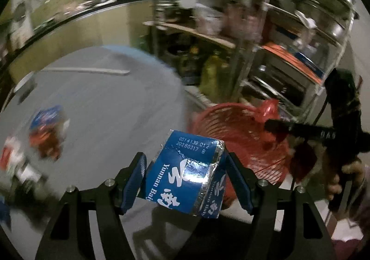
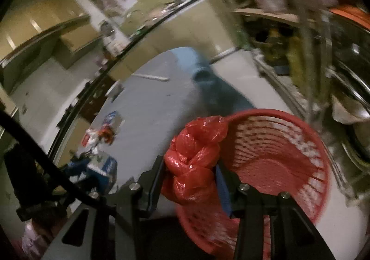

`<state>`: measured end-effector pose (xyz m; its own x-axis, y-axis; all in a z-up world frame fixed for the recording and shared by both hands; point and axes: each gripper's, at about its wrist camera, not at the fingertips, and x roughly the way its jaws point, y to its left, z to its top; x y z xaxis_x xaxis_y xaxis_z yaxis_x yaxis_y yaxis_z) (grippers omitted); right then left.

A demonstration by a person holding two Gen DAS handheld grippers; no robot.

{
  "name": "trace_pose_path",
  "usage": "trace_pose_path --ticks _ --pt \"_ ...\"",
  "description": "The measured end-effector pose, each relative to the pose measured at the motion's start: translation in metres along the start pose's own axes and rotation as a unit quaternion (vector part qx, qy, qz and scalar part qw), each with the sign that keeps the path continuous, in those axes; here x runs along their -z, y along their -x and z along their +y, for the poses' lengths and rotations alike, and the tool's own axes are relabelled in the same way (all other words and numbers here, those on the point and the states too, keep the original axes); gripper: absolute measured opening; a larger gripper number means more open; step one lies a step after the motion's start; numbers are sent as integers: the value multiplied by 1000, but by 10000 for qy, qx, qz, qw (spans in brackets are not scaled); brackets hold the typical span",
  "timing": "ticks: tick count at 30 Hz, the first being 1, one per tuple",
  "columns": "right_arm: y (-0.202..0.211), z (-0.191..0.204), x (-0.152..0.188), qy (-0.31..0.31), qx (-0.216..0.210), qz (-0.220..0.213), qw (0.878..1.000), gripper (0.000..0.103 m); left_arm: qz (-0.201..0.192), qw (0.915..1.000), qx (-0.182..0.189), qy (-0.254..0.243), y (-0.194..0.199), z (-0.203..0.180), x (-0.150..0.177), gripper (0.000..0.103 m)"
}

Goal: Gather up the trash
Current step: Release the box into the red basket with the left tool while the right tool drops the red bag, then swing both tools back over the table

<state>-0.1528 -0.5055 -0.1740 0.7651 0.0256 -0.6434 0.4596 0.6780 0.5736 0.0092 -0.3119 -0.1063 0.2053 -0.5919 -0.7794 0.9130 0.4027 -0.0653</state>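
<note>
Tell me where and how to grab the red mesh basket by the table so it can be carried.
Probably by the rim of the red mesh basket, coming from above with one finger inside the wall and one outside. It stands upright and open, its rim a thin solid band over slotted, flexible walls. Take the far side: the right gripper holds a red plastic bag over the near edge.

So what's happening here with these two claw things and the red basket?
A person is clearing trash with a handheld gripper in each hand. The left gripper is clamped on a torn blue carton, and the right gripper is clamped on a crumpled red plastic bag. Both are close to the red basket on the floor, the bag at its rim. More wrappers lie on the grey table.
</note>
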Motion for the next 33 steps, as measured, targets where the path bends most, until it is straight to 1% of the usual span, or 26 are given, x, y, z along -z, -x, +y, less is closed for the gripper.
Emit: trace_pose_path --ticks 1,3,5,8,10,13,16,18,21,23,25,26,28,29,31,33 --pt "4 -6 1 -82 40 -8 10000 49 52 9999 138 -66 -8 -10 -8 72" --pt "14 -24 1 -388 75 -90 9992 49 109 9993 297 -191 -18 -22 -19 72" --pt "22 -35 1 -599 21 -208 9980 51 145 9991 303 -257 -25 -33 -29 73" --pt "33 -37 -3 -553 14 -408 9976 54 158 9992 333 -147 -27 -33 -31 74" --pt "40 -33 -5 -425 -6 -558 9975 55 188 9994 273 -95 -25 -26 -25 74" --pt "37 -25 -10 -340 7 -647 9973 56 173 9997 122 114 -12 -7 -10 74" --pt "23 -11 -11 -272 -99 -517 9982 56 205 9991 -152 337 5 13 10 74" --pt "10 6 -10 -101 -201 -388 9990 56 188 9980 -319 518 20 30 27 74" --pt "-10 37 -9 216 -370 -159 9990 56 62 9927 -680 990 56 64 60 74" --pt "-24 59 -9 425 -523 -14 9977 56 -45 9861 -976 1347 79 88 82 74" --pt "-41 86 -8 648 -746 192 9949 56 -179 9756 -1353 1723 106 114 105 74" --pt "-49 98 -7 754 -838 288 9932 56 -250 9667 -1653 1940 124 132 120 74" --pt "-65 131 -4 1051 -1048 450 9879 56 -320 9526 -2055 2221 148 158 141 74" --pt "-72 145 -3 1180 -1157 515 9849 56 -384 9413 -2318 2425 164 178 154 75" --pt "-89 179 1 1489 -1411 681 9764 56 -440 9219 -2681 2762 185 208 171 75" --pt "-103 213 5 1765 -1600 821 9677 56 -509 9028 -2904 3132 203 236 187 76"
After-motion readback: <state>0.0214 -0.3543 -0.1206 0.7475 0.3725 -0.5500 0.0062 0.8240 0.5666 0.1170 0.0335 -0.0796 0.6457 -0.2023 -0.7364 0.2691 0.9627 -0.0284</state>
